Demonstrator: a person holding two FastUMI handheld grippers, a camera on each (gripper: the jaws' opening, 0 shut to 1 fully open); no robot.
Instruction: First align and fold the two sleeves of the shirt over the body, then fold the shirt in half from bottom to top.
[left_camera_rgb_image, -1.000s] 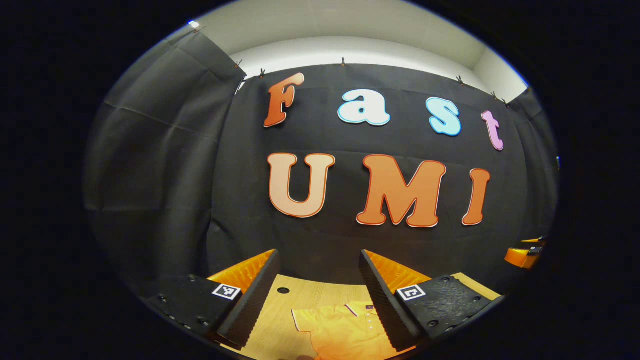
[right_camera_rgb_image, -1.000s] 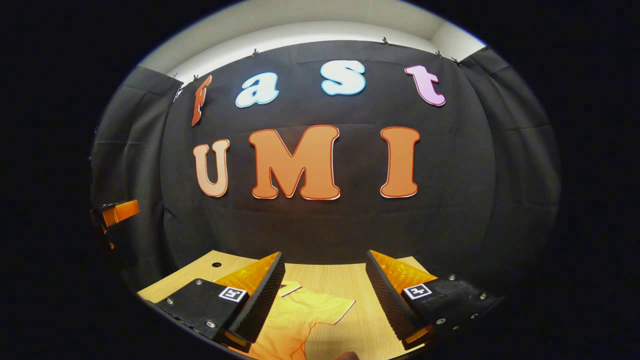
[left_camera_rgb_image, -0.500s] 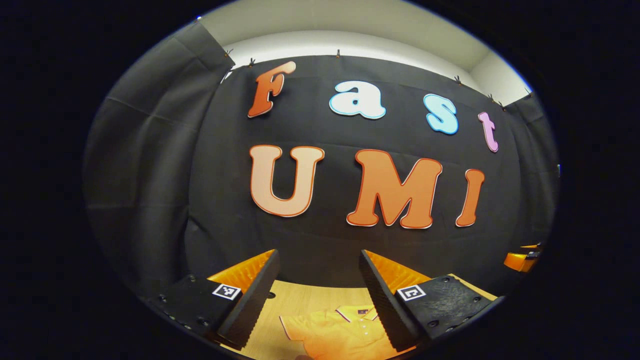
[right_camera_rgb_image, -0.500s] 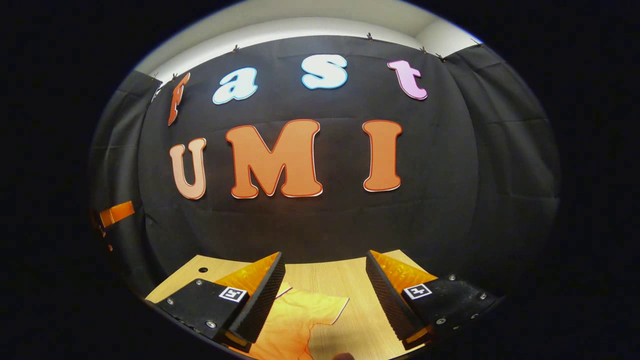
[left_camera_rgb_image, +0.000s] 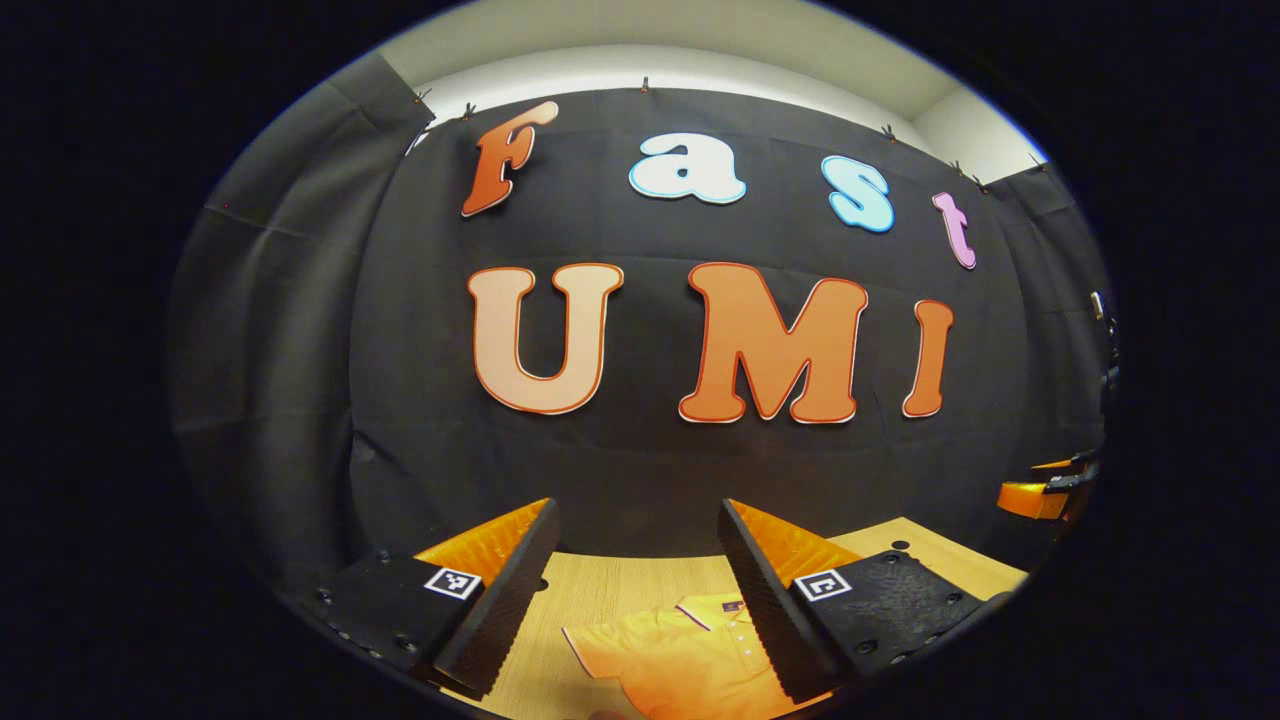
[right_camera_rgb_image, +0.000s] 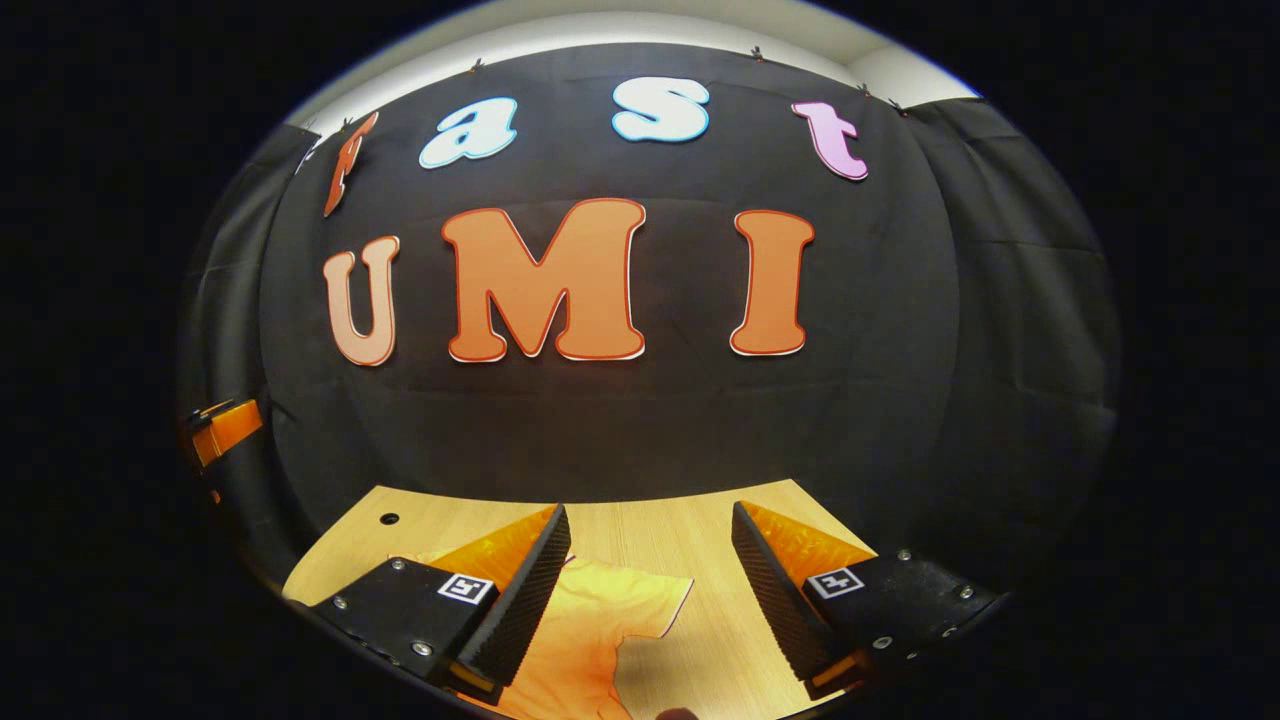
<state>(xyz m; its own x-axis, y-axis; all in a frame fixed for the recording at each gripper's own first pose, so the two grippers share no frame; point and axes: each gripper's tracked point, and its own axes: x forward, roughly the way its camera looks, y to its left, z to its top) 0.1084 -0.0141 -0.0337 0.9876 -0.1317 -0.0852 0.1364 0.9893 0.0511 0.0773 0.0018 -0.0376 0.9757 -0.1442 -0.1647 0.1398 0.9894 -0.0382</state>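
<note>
**Ana:** Orange is the colour of the polo shirt (left_camera_rgb_image: 680, 655). It lies flat on the wooden table (left_camera_rgb_image: 600, 585), low in the left gripper view.

**Ben:** Where is the left gripper (left_camera_rgb_image: 635, 590)?

**Ana:** It is up above the table, and its two fingers are spread wide. Nothing is between them. One short sleeve (left_camera_rgb_image: 600, 650) of the shirt shows in the gap, with a dark and white stripe along its edge. The collar (left_camera_rgb_image: 705, 610) and a row of small buttons lie just beside the finger (left_camera_rgb_image: 765, 610) on the right.

**Ben:** And the right gripper (right_camera_rgb_image: 650, 590)?

**Ana:** It is wide open too, and it holds nothing. In the right gripper view the shirt (right_camera_rgb_image: 585, 650) is below it, partly under the finger (right_camera_rgb_image: 520, 600) on the left. The other sleeve (right_camera_rgb_image: 650, 600) sticks out to the right, flat on the table (right_camera_rgb_image: 700, 520).

**Ben:** Are the sleeves folded over the body?

**Ana:** No, both sleeves lie spread out to the sides.

**Ben:** What else is on the table?

**Ana:** A small round hole (right_camera_rgb_image: 389, 519) is at the far left of it. The black cloth wall (right_camera_rgb_image: 900, 350) stands behind the far edge.
</note>
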